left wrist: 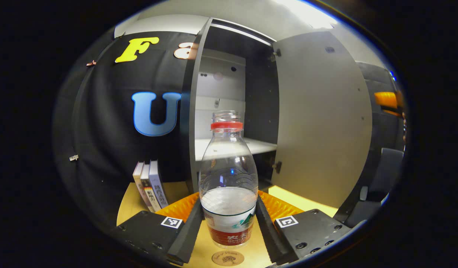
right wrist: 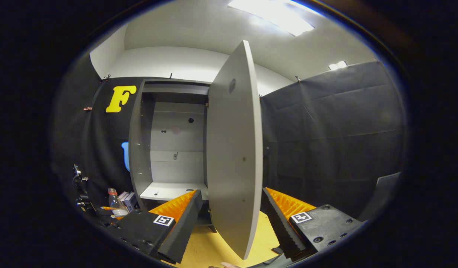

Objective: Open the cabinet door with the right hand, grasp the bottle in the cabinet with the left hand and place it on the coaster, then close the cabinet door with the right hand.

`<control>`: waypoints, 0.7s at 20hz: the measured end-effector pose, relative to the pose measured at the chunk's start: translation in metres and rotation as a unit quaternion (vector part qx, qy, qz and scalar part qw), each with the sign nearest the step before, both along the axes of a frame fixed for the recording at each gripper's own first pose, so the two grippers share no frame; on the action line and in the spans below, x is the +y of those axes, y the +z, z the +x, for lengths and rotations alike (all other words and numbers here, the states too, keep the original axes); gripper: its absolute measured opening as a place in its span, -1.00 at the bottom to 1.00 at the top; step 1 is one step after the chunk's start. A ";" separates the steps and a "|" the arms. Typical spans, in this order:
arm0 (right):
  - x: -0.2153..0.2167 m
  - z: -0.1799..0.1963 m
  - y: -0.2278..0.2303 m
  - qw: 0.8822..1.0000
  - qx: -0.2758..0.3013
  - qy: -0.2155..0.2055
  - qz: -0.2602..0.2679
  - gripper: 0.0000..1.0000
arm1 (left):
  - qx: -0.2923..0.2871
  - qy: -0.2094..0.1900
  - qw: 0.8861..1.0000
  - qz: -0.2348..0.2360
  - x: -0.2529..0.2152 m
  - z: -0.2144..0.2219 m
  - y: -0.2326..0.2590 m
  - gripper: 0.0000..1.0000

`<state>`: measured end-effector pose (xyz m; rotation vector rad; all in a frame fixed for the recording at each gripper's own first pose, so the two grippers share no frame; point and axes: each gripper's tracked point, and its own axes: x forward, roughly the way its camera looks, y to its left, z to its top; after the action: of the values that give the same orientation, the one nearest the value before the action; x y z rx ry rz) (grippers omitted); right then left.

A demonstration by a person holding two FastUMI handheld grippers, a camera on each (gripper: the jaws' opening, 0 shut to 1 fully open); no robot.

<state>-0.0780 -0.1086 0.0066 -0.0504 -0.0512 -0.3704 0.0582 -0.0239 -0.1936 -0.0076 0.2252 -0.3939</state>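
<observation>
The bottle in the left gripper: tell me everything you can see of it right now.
The bottle is clear plastic, upright, with a red neck ring, no cap and a red and white label low on its body. It looks partly filled with liquid. It stands between the left gripper's fingers, which press on its lower sides. It is out of the cabinet, in front of it, and just beyond the round coaster on the wooden tabletop. In the right gripper view it shows small, far left.

A clear plastic bottle (left wrist: 228, 178) with a red neck ring, uncapped and partly filled, is seen upright just above a round wooden coaster (left wrist: 228, 258). The grey cabinet door (right wrist: 234, 156) is swung wide open.
</observation>
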 end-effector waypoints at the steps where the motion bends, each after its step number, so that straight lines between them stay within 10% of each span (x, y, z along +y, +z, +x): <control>1: 0.006 0.005 -0.004 1.000 0.002 0.005 -0.004 0.95 | 0.005 -0.001 1.000 -0.005 0.002 -0.006 -0.017 0.53; 14: 0.069 0.087 -0.163 0.987 0.108 0.104 0.059 0.95 | -0.015 0.025 0.999 -0.023 -0.001 -0.030 -0.158 0.53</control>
<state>0.0091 -0.0398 -0.1560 0.0327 0.1791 -0.1577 0.0281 -0.0246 -0.3514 -0.0518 0.1871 -0.3495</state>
